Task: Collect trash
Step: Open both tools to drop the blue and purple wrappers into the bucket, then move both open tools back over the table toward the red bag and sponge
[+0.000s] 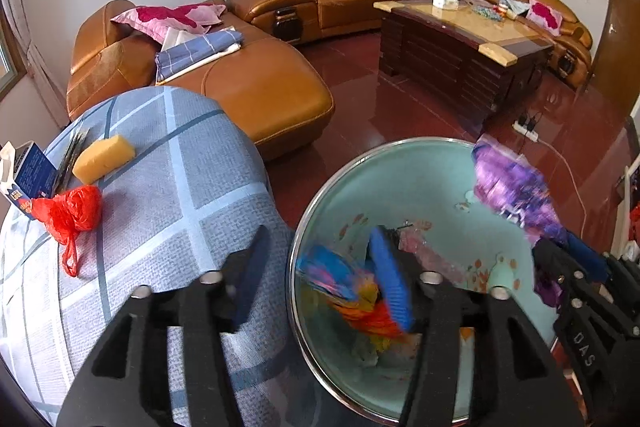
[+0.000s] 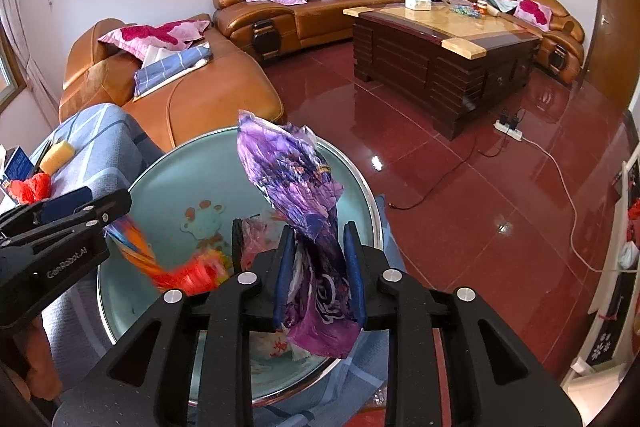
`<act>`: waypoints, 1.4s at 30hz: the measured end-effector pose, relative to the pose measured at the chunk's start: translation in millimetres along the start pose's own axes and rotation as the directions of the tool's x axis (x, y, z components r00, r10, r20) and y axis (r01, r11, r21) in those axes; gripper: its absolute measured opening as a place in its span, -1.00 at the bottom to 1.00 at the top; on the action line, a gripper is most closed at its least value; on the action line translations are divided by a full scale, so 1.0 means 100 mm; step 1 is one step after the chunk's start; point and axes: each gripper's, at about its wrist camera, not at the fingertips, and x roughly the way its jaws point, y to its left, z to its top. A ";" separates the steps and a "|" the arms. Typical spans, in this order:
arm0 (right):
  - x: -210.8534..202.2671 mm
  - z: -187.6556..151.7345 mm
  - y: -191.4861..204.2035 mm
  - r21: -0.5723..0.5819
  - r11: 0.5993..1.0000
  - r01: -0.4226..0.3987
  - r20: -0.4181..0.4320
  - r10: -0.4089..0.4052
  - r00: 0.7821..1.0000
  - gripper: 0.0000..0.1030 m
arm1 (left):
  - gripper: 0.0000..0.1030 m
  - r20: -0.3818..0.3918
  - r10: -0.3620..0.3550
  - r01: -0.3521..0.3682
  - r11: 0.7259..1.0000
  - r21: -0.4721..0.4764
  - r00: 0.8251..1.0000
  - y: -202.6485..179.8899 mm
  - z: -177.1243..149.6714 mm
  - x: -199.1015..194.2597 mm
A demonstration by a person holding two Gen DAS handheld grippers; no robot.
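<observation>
Purple wrapper pinched between right fingers; left fingers apart above blurred, unreadable orange wrapper.

A crumpled purple wrapper stands upright above the pale-green basin holding orange wrappers.

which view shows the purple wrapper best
The right wrist view: the purple wrapper fills the centre, crumpled and standing up between the right hand-held gripper pads above the basin. The left wrist view catches it only blurred at the right edge.
</observation>
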 end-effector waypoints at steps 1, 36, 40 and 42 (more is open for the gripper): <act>0.01 0.00 0.00 0.000 1.000 -0.004 -0.002 0.004 1.000 -0.47 | 0.32 0.008 0.001 -0.001 1.000 -0.002 1.000 0.01 0.00 -0.02; -0.54 0.04 0.30 -0.021 1.000 0.000 0.134 0.002 0.991 0.27 | 0.88 0.137 0.089 -0.074 0.991 -0.116 0.987 0.54 -0.15 -0.79; -0.65 0.05 0.40 -0.036 0.999 -0.023 0.143 0.028 0.989 0.27 | 0.88 0.134 0.104 -0.085 0.987 -0.136 0.985 0.67 -0.23 -0.88; -0.69 0.05 0.44 -0.043 0.999 -0.033 0.146 0.039 0.989 0.27 | 0.88 0.137 0.110 -0.089 0.985 -0.148 0.984 0.75 -0.25 -0.93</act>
